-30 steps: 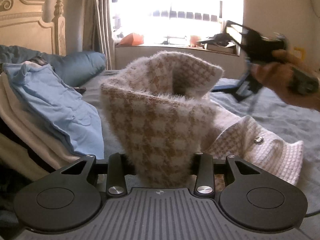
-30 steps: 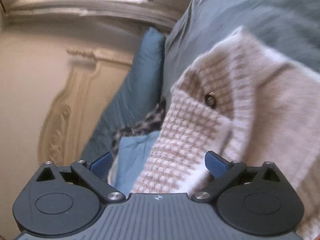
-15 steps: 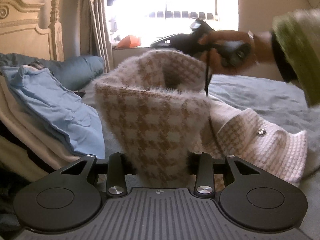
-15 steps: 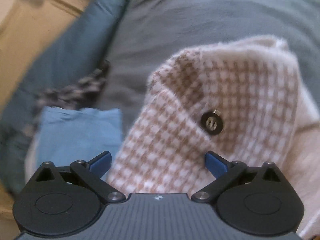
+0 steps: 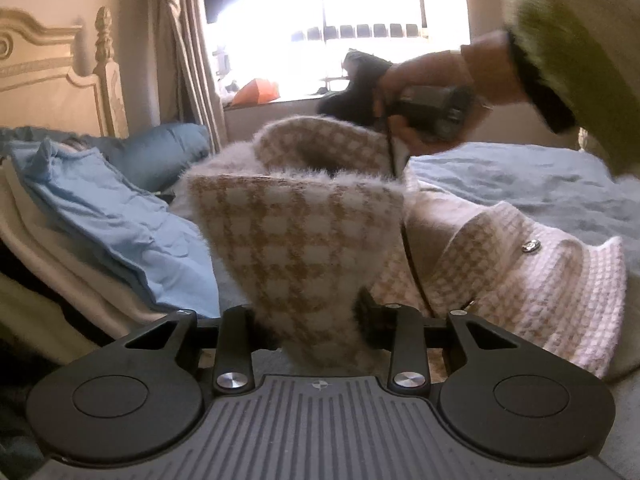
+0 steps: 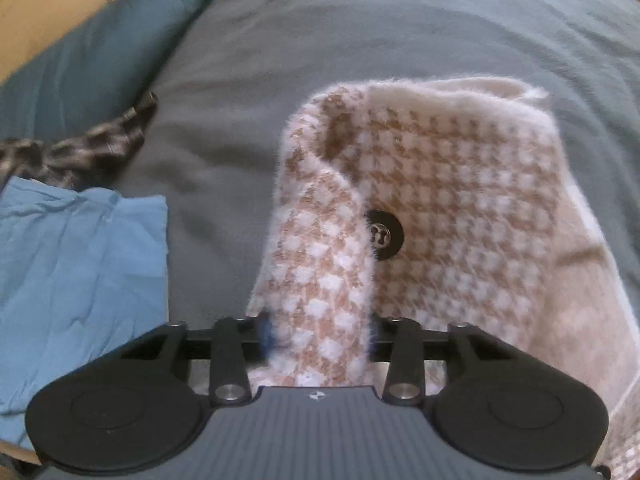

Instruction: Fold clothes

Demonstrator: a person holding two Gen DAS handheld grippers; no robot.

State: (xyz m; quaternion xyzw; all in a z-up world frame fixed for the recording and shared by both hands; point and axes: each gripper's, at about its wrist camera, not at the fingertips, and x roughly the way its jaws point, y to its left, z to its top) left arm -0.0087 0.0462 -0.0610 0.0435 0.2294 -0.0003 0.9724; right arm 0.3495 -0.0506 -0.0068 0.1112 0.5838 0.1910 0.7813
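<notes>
A fuzzy tan-and-white houndstooth cardigan with dark metal buttons lies partly lifted over the grey-blue bed. My left gripper is shut on a fold of it, which stands up in front of the camera. My right gripper is shut on another fold of the cardigan, beside a button. In the left wrist view the right gripper is held by a hand at the far top edge of the raised fabric.
A light blue garment lies on a stack of clothes at the left, and shows in the right wrist view. A blue pillow, a cream headboard, a checked cloth and the bedspread surround the cardigan.
The right gripper came in from the right and down onto the cardigan's far edge, then closed from open onto a fold. The left gripper kept its hold and stayed put.
</notes>
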